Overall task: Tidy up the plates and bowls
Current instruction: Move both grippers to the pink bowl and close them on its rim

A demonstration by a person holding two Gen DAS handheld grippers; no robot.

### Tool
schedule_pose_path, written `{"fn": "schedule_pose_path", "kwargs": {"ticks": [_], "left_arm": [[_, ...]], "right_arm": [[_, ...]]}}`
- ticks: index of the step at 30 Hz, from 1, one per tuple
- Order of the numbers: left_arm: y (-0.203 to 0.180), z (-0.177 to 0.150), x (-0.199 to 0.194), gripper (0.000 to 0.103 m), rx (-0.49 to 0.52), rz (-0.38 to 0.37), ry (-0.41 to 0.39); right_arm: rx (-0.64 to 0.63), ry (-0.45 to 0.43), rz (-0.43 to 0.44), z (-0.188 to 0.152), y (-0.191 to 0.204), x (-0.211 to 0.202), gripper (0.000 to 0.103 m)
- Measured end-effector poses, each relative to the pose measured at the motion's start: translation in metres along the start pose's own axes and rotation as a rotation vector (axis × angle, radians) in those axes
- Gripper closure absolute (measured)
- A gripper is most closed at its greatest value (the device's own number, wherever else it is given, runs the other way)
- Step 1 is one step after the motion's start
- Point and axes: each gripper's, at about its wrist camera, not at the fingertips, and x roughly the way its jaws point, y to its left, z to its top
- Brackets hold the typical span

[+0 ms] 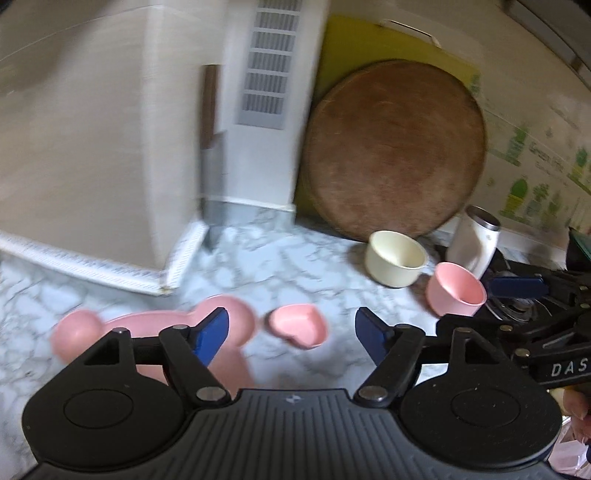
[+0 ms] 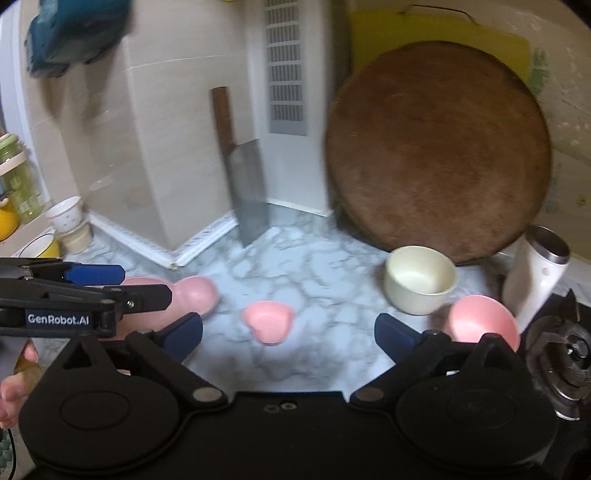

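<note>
1. Left wrist view: a pink heart-shaped dish (image 1: 299, 325) sits on the marble counter (image 1: 258, 258), straight ahead of the left gripper (image 1: 290, 334), whose blue pads stand well apart with nothing between them.
2. A pink plate with round ears (image 1: 122, 328) lies to the left of the dish, partly hidden behind the left pad.
3. Right of the dish, a cream bowl (image 1: 397, 258) and a pink bowl (image 1: 456, 290) stand near each other on the counter; the pink one tilts toward the camera.
4. Right wrist view: the right gripper (image 2: 288, 334) has its jaws spread wide and empty, with the heart-shaped dish (image 2: 268, 321) on the counter beyond the gap and the pink bowl (image 2: 480, 323) just behind its right pad.
5. A round wooden board (image 2: 439, 147) leans against the wall behind the cream bowl (image 2: 421, 278), with a yellow board (image 2: 369, 33) behind it.
6. A white flask (image 2: 535, 273) stands by the pink bowl.
7. A cleaver (image 2: 243, 177) leans in the corner.
8. A person's hand (image 2: 14, 395) shows at the left edge.
</note>
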Motion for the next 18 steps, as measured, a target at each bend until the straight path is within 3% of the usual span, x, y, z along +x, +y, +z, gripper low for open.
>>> {"fn": "schedule_pose_path", "kwargs": {"ticks": [12,18], "left_arm": [[-0.083,0.026,0.073,0.025,0.013,-0.092,0.048],[-0.123,0.029,0.121,0.025,0.032,-0.121,0.101]], "right_arm": [[0.096,0.031,-0.124,-0.007,-0.124,0.014,0.002],[0.157,0.096,-0.181,-0.018,-0.184,0.029,0.007]]}}
